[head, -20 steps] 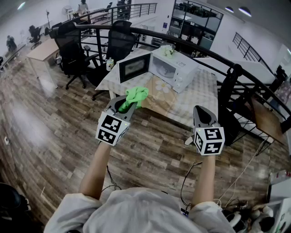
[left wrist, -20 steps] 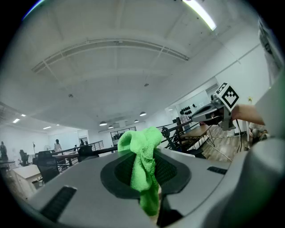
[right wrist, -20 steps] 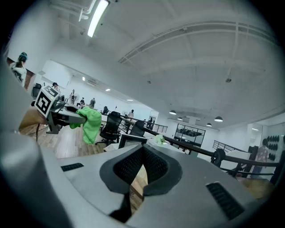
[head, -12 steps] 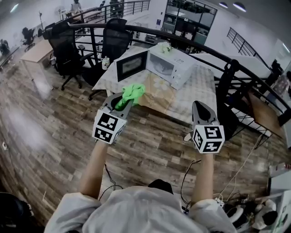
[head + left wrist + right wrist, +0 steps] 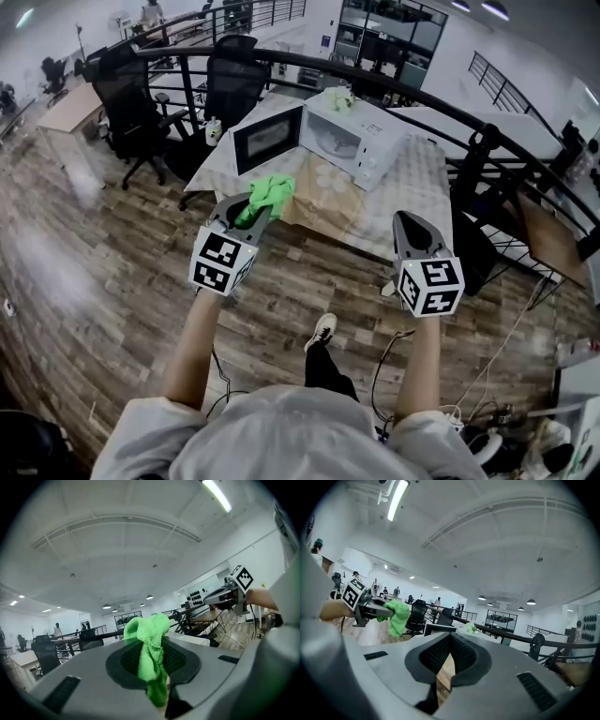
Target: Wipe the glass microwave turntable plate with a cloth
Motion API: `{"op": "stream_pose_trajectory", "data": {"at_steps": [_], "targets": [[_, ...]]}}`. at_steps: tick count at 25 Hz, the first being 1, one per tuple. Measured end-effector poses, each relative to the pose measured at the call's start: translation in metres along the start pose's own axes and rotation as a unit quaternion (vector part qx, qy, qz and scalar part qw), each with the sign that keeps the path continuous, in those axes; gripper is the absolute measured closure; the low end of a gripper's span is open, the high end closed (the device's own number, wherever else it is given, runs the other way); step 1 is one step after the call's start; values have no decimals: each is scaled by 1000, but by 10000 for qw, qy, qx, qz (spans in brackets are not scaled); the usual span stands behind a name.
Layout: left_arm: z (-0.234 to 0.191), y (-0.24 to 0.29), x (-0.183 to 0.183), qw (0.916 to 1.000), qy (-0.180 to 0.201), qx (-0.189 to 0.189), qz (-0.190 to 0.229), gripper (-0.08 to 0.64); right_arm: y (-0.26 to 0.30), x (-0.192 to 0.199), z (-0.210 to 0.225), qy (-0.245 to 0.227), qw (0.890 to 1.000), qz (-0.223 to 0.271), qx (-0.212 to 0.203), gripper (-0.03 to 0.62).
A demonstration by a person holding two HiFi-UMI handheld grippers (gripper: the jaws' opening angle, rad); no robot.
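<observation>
My left gripper (image 5: 251,208) is shut on a bright green cloth (image 5: 268,195), which bunches up above its jaws (image 5: 151,645). My right gripper (image 5: 410,223) is shut with nothing in it (image 5: 449,662). Both are held in the air over the wooden floor, short of the table. A white microwave (image 5: 356,141) stands on that table with its door (image 5: 268,138) swung open to the left. I cannot make out the glass turntable plate inside its cavity. The right gripper view shows the left gripper (image 5: 370,609) and the cloth (image 5: 397,616) off to the left.
The table (image 5: 403,197) has a pale patterned cover. Black office chairs (image 5: 141,103) stand left of it, and a curved black railing (image 5: 469,127) runs behind. Cables and clutter (image 5: 506,431) lie on the floor at lower right. People stand far off.
The person has stepped forward: a leg and a shoe now show below the grippers, and the table sits slightly nearer. Both grippers hold their pose, the cloth still gripped.
</observation>
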State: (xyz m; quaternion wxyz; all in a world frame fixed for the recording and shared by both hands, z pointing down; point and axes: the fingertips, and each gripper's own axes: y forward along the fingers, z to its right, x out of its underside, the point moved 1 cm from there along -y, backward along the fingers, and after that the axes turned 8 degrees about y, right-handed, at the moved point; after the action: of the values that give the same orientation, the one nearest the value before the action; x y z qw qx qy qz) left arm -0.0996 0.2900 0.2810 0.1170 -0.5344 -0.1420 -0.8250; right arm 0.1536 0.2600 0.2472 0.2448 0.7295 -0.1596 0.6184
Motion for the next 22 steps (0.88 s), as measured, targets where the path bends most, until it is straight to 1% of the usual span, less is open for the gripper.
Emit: {"op": "stream_pose_trajectory", "data": {"at_steps": [5, 10, 13, 17, 20, 22], "targets": [[-20, 87, 12, 10000, -17, 6, -82, 485, 69, 8, 54, 14, 9999, 101, -84, 578], [-48, 190, 19, 9997, -174, 1, -189, 485, 160, 11, 116, 75, 9991, 77, -420, 580], [-69, 249, 24, 9993, -226, -26, -304, 485, 218, 6, 152, 108, 9982, 33, -589, 580], [-97, 315, 25, 9989, -286, -91, -374, 485, 284, -5, 183, 10, 9966, 31, -820, 580], [-109, 352, 27, 9988, -252, -33, -411, 485, 320, -10, 202, 140, 9966, 10, -815, 578], [-118, 376, 35, 9986, -243, 41, -470, 485, 341, -8, 212, 308, 9967, -3, -753, 578]]}}
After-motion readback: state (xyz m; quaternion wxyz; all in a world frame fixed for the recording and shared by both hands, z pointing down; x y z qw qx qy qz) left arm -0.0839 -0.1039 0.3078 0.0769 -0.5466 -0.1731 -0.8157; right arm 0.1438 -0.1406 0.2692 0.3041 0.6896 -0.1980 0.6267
